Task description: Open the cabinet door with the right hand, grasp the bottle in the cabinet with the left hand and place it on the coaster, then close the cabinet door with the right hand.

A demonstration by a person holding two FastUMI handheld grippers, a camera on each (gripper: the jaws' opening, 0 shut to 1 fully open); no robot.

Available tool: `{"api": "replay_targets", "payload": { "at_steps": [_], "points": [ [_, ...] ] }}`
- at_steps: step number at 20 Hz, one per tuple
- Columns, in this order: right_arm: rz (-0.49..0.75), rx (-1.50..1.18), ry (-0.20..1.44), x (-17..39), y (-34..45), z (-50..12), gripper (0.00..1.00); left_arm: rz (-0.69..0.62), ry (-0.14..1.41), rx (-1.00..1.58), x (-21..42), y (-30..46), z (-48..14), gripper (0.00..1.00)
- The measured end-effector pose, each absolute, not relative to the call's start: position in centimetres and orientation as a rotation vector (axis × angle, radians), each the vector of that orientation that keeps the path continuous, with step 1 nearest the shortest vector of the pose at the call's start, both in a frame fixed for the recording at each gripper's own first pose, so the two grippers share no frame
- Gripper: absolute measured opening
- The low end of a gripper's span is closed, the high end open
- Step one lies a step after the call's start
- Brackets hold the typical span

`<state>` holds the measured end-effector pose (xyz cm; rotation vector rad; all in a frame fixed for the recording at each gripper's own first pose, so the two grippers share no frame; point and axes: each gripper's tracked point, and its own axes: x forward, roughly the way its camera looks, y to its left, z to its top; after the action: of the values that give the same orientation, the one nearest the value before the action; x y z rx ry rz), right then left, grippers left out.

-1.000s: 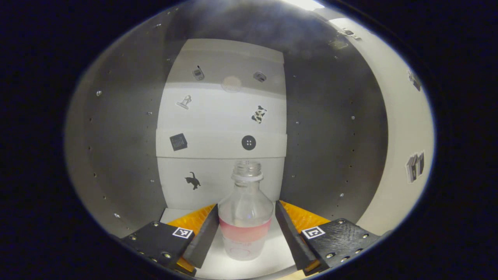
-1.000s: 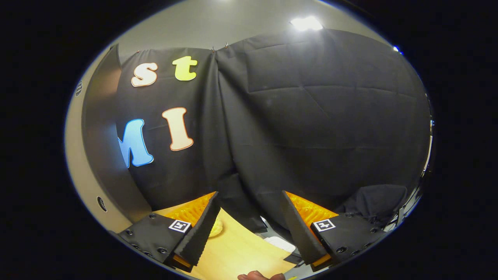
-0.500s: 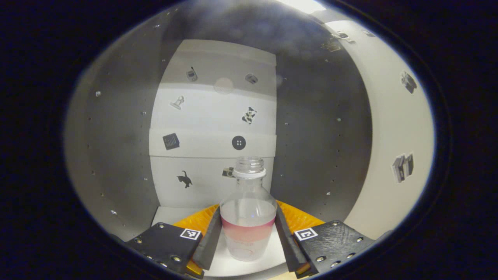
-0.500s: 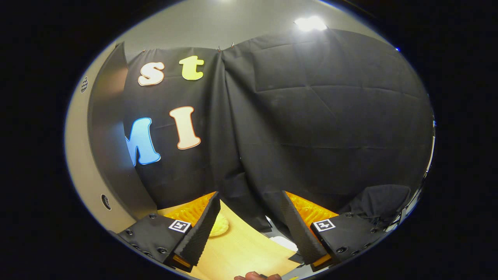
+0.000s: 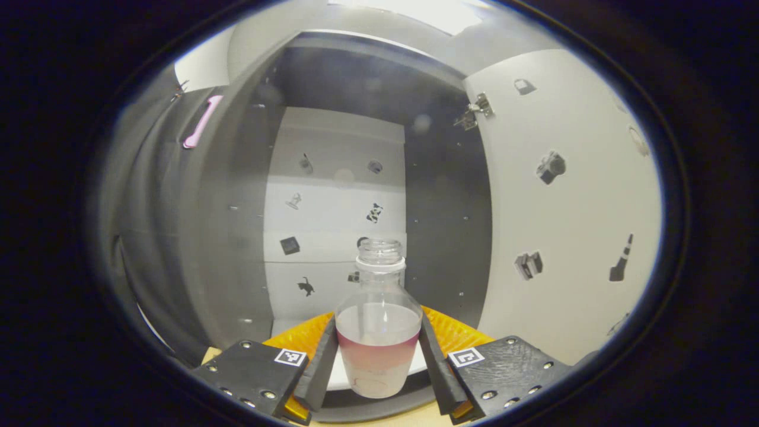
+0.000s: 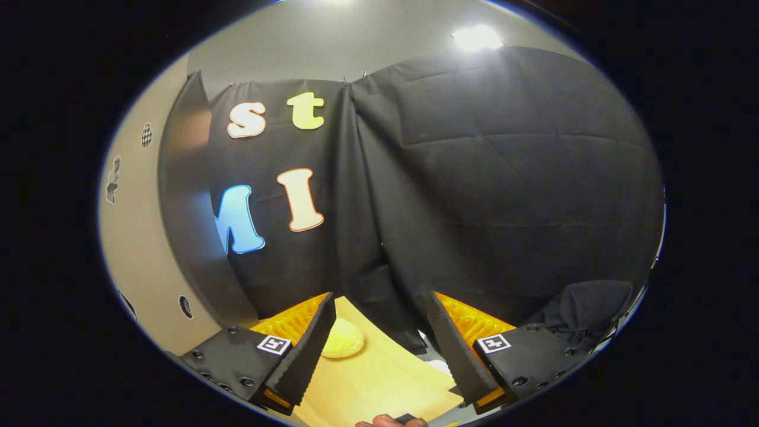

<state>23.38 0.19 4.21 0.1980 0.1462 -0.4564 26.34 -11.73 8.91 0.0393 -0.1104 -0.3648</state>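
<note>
A clear, capless bottle (image 5: pixel 378 332) with a pink band stands upright between the pads of my left gripper (image 5: pixel 377 356), which is shut on its body. In the left gripper view the bottle sits at the front edge of the cabinet (image 5: pixel 332 207), whose white back wall carries small stickers. The white cabinet door (image 5: pixel 563 207) hangs open to the right. In the right gripper view my right gripper (image 6: pixel 380 302) is open and holds nothing. It hovers over the wooden table (image 6: pixel 379 379), and the yellow coaster (image 6: pixel 343 344) lies just beyond its left finger.
A pink handle (image 5: pixel 201 121) sits on the shut grey door left of the open compartment. In the right gripper view a grey cabinet panel (image 6: pixel 184 207) rises at the left, black cloth hangs behind the table, and a hand's fingertips (image 6: pixel 391 421) show at the bottom edge.
My left gripper closed on the bottle and drew back out of the cabinet with it. The right gripper shifted a little, bringing more of the coaster into sight.
</note>
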Motion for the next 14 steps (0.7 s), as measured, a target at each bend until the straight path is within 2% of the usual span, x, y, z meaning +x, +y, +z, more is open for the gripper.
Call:
{"api": "replay_targets", "payload": {
  "at_steps": [6, 7, 9, 10, 14],
  "points": [
    [-0.448, 0.14, 0.109, 21.9, 1.4, 5.9, 0.98, -0.301, -0.104, 0.114, 18.4, -6.8, 3.9, 0.7],
    [-0.448, 0.13, 0.106, 21.7, 1.6, 5.9, 0.98, -0.289, -0.1, 0.106, 17.3, -6.1, 2.8, 0.72],
    [-0.445, 0.121, 0.104, 21.1, 2.1, 5.8, 0.98, -0.264, -0.069, 0.101, 15.2, -4.7, -0.3, 0.7],
    [-0.438, 0.12, 0.099, 20.9, 2.4, 5.9, 0.98, -0.254, -0.05, 0.098, 14.3, -4.1, -1.9, 0.73],
    [-0.434, 0.041, 0.101, 20.5, 3.3, 4.6, 0.98, -0.211, 0.02, 0.029, 11.1, -2.0, -9.1, 0.7]
  ]
}}
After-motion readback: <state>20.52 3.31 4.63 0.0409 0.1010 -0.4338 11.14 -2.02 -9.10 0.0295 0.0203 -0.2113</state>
